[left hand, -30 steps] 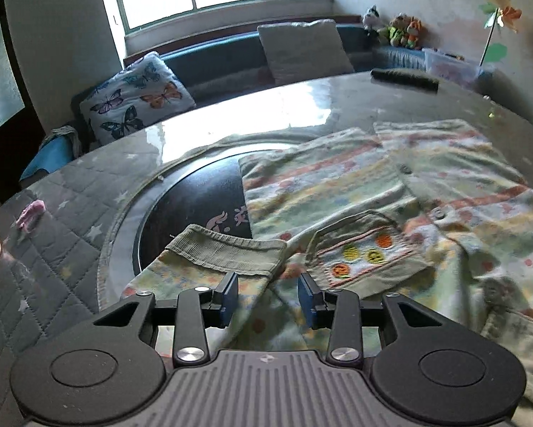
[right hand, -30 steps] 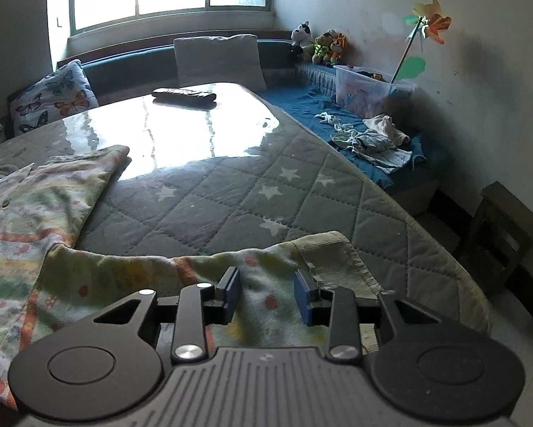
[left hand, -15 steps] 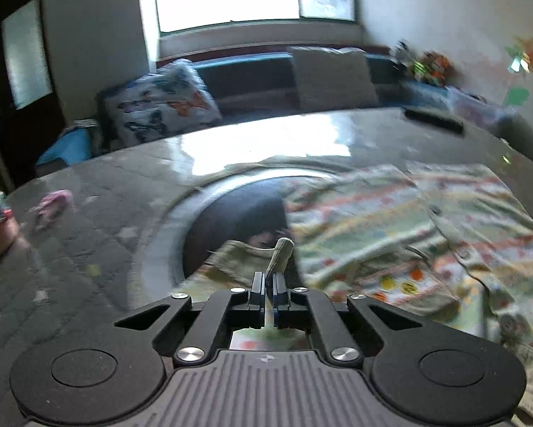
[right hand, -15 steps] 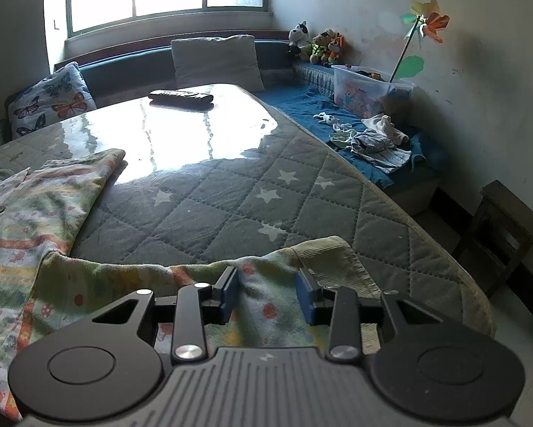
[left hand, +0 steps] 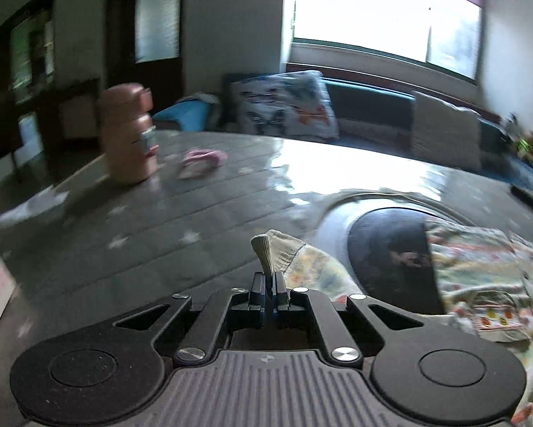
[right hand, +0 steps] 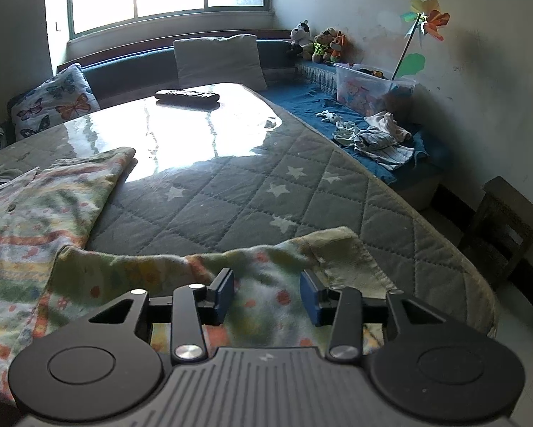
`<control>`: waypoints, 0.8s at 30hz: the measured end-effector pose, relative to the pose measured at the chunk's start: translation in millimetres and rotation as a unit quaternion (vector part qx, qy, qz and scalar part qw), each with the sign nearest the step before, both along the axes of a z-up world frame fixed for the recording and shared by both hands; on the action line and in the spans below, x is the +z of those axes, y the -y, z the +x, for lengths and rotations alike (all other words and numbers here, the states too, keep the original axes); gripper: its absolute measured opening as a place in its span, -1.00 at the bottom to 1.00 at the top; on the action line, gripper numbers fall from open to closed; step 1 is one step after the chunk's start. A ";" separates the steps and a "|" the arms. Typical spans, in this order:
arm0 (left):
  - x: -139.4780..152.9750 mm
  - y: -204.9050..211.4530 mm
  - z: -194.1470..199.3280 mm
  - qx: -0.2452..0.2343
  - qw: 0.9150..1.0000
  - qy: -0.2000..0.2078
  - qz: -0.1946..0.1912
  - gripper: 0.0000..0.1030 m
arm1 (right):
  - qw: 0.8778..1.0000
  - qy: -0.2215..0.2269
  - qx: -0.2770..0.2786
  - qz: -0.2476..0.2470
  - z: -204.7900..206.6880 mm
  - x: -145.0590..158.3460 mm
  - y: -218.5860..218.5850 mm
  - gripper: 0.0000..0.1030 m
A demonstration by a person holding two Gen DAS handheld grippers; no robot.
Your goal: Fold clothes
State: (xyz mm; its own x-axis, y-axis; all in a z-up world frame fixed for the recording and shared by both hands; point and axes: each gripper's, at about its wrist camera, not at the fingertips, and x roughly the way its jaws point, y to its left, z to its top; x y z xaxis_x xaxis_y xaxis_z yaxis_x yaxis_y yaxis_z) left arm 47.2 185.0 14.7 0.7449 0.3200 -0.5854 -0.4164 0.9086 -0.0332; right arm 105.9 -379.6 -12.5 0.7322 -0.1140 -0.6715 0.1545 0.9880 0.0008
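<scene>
Pinching a ribbed cuff (left hand: 266,254), the left tongs (left hand: 268,293) are closed tight on it, with the sleeve trailing off toward 4 o'clock onto the shirt (left hand: 480,270) spread across the tabletop (left hand: 195,213). That view is smeared, so whether the cuff is lifted clear of the surface I cannot tell. The right tongs (right hand: 266,297) stand wide, holding nothing, poised just above the other sleeve (right hand: 259,274), whose cuff (right hand: 344,252) lies at 1 o'clock from them near the tabletop's edge. The shirt body stretches away at 9 to 10 o'clock. The cloth looks light, soft and limp: it will sag and drag from any single pinch, not slide stiffly. The ribbed cuffs are thicker and should give the surest hold; a grip on thin printed fabric could bunch or slip.
</scene>
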 end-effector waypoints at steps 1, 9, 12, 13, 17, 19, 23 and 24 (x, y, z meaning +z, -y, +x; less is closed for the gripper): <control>-1.2 -4.9 -5.3 0.012 1.000 0.001 -0.004 -0.93 | 1.000 0.000 -0.001 0.002 -1.6 0.0 0.1 -0.19; -13.9 -36.0 -41.6 0.083 0.996 -0.006 -0.031 -0.94 | 1.000 0.003 0.001 0.012 -6.9 -0.7 -0.4 -0.16; -19.5 -38.2 -49.3 0.098 0.995 -0.010 -0.035 -0.94 | 1.000 0.007 0.008 0.013 -5.8 -1.7 -3.4 -0.15; -21.0 -39.3 -51.1 0.103 0.994 -0.010 -0.038 -0.94 | 1.000 0.008 0.011 0.012 -5.4 -2.2 -4.9 -0.13; -24.7 -43.6 -62.0 0.119 0.992 -0.012 -0.045 -0.94 | 0.999 0.016 0.025 0.014 -0.8 -4.3 -10.7 -0.12; -24.9 -46.4 -68.4 0.127 0.991 -0.016 -0.042 -0.94 | 0.999 0.018 0.034 0.015 3.5 -4.9 -13.2 -0.12; -26.5 -53.9 -79.9 0.143 0.989 -0.022 -0.041 -0.94 | 0.998 0.023 0.056 0.014 15.1 -6.2 -22.8 -0.10; -25.5 -54.5 -81.0 0.143 0.989 -0.024 -0.041 -0.94 | 0.998 0.024 0.060 0.013 18.3 -6.4 -25.0 -0.09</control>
